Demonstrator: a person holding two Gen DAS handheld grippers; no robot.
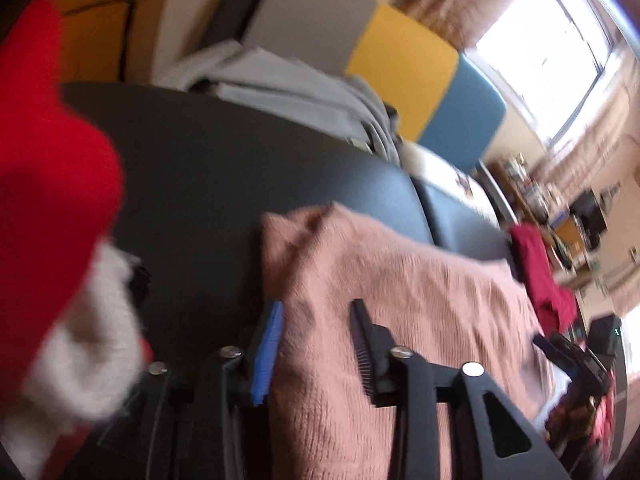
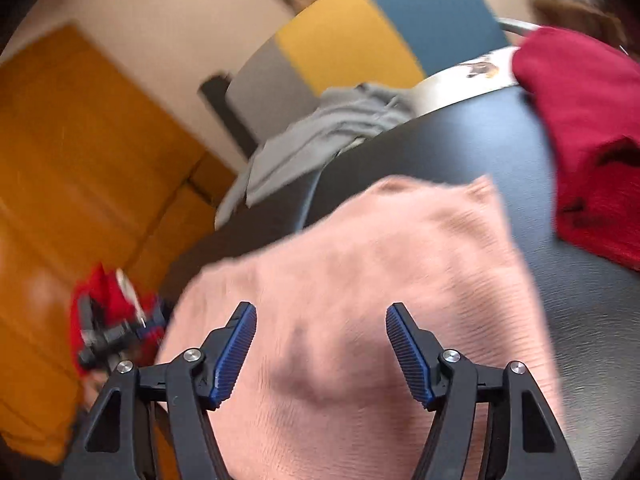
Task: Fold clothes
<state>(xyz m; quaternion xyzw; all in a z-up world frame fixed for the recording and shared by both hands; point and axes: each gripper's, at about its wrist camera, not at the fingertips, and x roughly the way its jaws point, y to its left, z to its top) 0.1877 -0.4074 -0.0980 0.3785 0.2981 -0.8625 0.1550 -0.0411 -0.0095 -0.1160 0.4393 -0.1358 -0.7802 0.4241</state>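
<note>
A folded pink knitted garment (image 2: pixel 360 280) lies on the dark matte tabletop (image 2: pixel 460 140). The right gripper (image 2: pixel 320 332) hovers over it with jaws spread wide, holding nothing. The left gripper (image 1: pixel 316 332) likewise stands parted above the cloth, apparently empty, though blur obscures contact. A crumpled dark red garment (image 2: pixel 588 128) lies beside the pink one.

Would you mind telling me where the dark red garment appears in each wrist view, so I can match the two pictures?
Left wrist: dark red garment at the right edge, beyond the pink knit.
Right wrist: upper right, on the dark table.
Shared landmark: the yellow-and-blue panel behind the table.
</note>
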